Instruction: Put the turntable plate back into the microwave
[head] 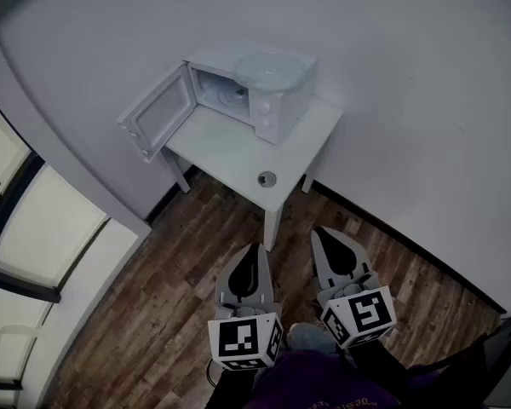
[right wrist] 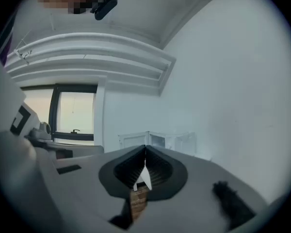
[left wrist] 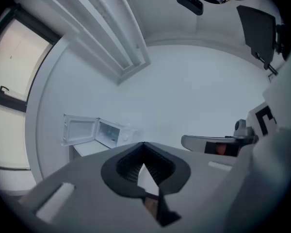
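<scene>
By the wall, table (head: pixel 230 147): white, standing on a wood floor (head: pixel 153 313).
Microwave (head: pixel 281 113): at the table's back edge, door (head: pixel 157 113) swung wide open.
Plate (head: pixel 268 68): flat on the microwave's top, not inside.
Left gripper (head: pixel 257 258): jaws closed, empty, well short of the table.
Right gripper (head: pixel 330 241): jaws closed, empty, beside the left.
Round piece (head: pixel 266 178): near the table's front corner.

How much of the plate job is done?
Barely started. Done: the microwave door hangs open. In hand: nothing; the left gripper and right gripper have shut, empty jaws, back from the table. Left: lift the turntable plate off the microwave's top and set it inside.
</scene>
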`<state>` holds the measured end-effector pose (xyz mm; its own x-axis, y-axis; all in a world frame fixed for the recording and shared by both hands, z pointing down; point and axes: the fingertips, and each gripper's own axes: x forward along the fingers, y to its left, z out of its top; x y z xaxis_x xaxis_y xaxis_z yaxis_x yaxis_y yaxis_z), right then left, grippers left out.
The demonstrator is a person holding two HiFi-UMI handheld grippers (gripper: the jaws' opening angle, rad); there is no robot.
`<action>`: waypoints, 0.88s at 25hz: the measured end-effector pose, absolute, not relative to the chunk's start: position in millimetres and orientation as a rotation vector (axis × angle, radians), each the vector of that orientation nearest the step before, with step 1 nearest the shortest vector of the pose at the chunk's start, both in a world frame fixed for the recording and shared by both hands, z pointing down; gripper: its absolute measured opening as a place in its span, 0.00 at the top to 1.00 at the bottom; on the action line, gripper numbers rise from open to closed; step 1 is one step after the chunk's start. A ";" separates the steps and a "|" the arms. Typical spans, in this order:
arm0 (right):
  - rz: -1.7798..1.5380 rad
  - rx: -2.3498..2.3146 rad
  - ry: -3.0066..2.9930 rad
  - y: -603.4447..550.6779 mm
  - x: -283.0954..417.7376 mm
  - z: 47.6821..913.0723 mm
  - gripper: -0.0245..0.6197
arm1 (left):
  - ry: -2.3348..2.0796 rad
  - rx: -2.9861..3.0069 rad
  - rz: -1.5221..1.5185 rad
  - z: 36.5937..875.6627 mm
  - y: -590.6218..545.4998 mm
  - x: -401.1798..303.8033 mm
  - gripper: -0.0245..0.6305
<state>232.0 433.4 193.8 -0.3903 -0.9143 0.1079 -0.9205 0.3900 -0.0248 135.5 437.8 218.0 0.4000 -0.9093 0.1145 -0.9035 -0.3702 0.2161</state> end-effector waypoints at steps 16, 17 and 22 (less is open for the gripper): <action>0.204 1.655 -2.598 321.0 226.4 224.9 0.95 | -1.503 2.343 -0.035 254.0 326.9 134.9 0.90; 0.208 1.654 -2.592 308.1 228.1 226.0 0.95 | -1.499 2.332 -0.037 255.2 313.2 135.1 0.90; 0.200 1.661 -2.589 237.3 242.7 220.3 0.95 | -1.493 2.314 -0.039 251.0 235.6 145.5 0.90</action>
<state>242.7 237.3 220.3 -0.4178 -0.9007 0.1195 -0.9083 0.4111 -0.0773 145.5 235.6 251.0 0.4339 -0.8823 0.1823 -0.8717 -0.3600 0.3324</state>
